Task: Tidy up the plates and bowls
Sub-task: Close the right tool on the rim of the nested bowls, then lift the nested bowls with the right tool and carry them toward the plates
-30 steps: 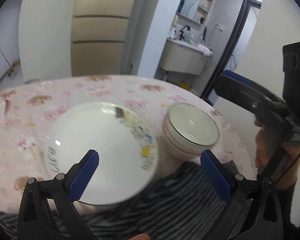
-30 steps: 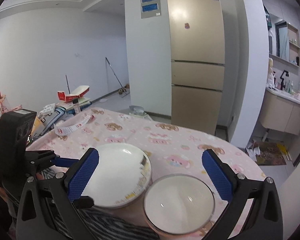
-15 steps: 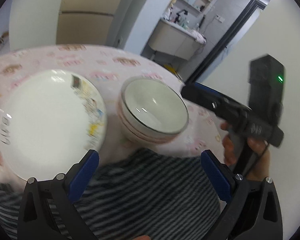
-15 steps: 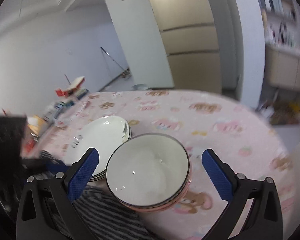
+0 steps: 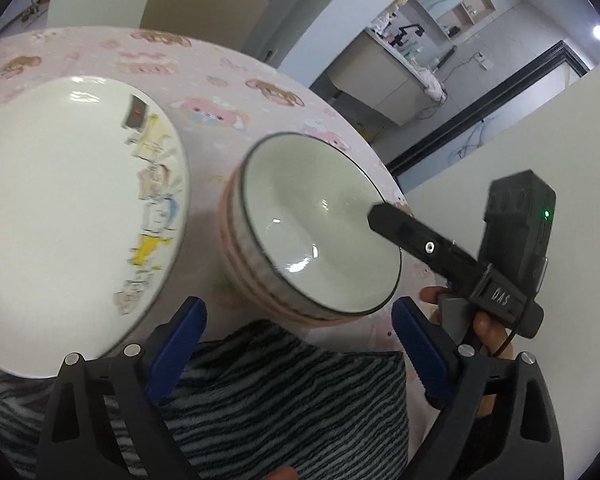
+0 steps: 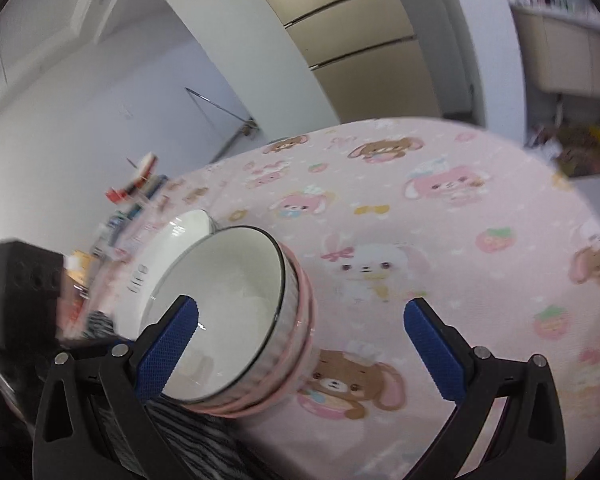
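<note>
A stack of pink-sided bowls (image 5: 312, 232) with white insides and dark rims stands on the table, beside a wide white plate (image 5: 68, 208) with cartoon prints. My left gripper (image 5: 298, 320) hovers at the stack's near edge, its jaws closing, and its blue pads touch nothing. In the right wrist view the bowl stack (image 6: 228, 312) sits low and left, with the plate (image 6: 180, 232) behind it. My right gripper (image 6: 302, 312) is open and straddles the top bowl's wall, one finger over the inside and one outside. Its black finger (image 5: 384, 216) shows over the rim.
The round table (image 6: 460, 240) wears a pink cartoon cloth. Striped grey-black fabric (image 5: 284, 392) lies at the near table edge under my left gripper. A person's hand (image 5: 484, 320) holds the right gripper. Clutter (image 6: 136, 184) sits at the far left; a fridge and a washbasin stand behind.
Both grippers have dropped toward the bowl stack and rolled. The right gripper's finger now reaches over the top bowl's rim. The left jaws stand slightly narrower.
</note>
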Motion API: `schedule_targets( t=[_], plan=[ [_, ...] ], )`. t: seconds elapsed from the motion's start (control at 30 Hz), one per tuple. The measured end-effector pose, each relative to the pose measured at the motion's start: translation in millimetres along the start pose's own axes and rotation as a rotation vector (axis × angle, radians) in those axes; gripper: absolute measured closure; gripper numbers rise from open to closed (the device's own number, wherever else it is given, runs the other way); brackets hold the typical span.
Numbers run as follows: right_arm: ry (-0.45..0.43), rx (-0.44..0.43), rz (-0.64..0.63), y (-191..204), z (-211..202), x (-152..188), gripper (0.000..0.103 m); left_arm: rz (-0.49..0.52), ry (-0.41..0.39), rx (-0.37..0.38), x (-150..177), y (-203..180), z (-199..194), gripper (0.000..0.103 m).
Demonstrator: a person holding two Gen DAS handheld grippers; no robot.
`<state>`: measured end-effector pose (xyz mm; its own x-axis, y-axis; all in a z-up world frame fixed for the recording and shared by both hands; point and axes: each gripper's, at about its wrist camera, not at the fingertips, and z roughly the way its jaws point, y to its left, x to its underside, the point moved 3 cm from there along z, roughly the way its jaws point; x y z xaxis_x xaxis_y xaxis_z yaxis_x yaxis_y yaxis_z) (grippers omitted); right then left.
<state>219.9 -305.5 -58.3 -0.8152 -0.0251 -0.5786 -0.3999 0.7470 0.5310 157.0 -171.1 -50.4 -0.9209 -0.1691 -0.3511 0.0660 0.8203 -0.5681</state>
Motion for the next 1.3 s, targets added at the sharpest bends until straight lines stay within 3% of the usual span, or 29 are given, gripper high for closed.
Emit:
schedule_targets(
  t=[0.07, 0.17, 0.23, 0.27, 0.33, 0.57, 0.67, 0.77, 0.87, 0.97, 1.17, 1.3],
  plan=[
    [0.013, -0.08, 0.046, -3.7, 3.7, -0.6, 0.008, -0.052, 0.021, 0.017, -3.4, 4.3, 8.1, 0.014],
    [0.038, -0.055, 0.045, -7.2, 12.4, -0.3, 0.022, -0.094, 0.006, 0.006, -11.8, 9.9, 11.3, 0.022],
    [0.029, -0.05, 0.069, -13.6, 16.0, -1.1, 0.048, -0.066, -0.021, -0.013, -16.2, 7.8, 11.1, 0.023],
    [0.032, -0.067, 0.091, -17.2, 17.8, -1.6, 0.051, -0.058, -0.025, -0.028, -17.6, 6.7, 11.7, 0.023],
    [0.037, -0.093, 0.116, -21.8, 21.5, -2.9, 0.052, -0.062, -0.023, -0.047, -18.4, 5.1, 15.1, 0.024],
    [0.084, -0.008, 0.007, -15.4, 30.2, 3.9, 0.054, -0.047, -0.032, -0.105, -17.9, -3.4, 25.4, 0.025],
    [0.091, -0.022, -0.001, -15.9, 33.3, 9.7, 0.054, 0.011, -0.028, -0.166, -15.2, -8.1, 31.2, 0.03],
    [0.085, -0.032, -0.002, -16.0, 32.4, 13.0, 0.054, 0.006, -0.046, -0.175, -14.9, -6.4, 30.9, 0.036],
    [0.087, -0.046, -0.005, -16.1, 31.4, 16.4, 0.054, 0.002, -0.071, -0.187, -19.0, -1.1, 30.4, 0.051],
    [0.084, -0.051, 0.005, -18.5, 30.3, 19.4, 0.053, 0.018, -0.102, -0.172, -21.8, -0.9, 31.4, 0.054],
    [0.068, -0.049, 0.067, -29.4, 27.4, 19.9, 0.044, 0.07, -0.123, -0.229, -29.8, -6.8, 40.8, 0.062],
    [0.057, 0.01, 0.062, -31.8, 29.0, 7.8, 0.045, 0.087, -0.109, -0.253, -35.3, -8.6, 47.6, 0.063]
  ],
)
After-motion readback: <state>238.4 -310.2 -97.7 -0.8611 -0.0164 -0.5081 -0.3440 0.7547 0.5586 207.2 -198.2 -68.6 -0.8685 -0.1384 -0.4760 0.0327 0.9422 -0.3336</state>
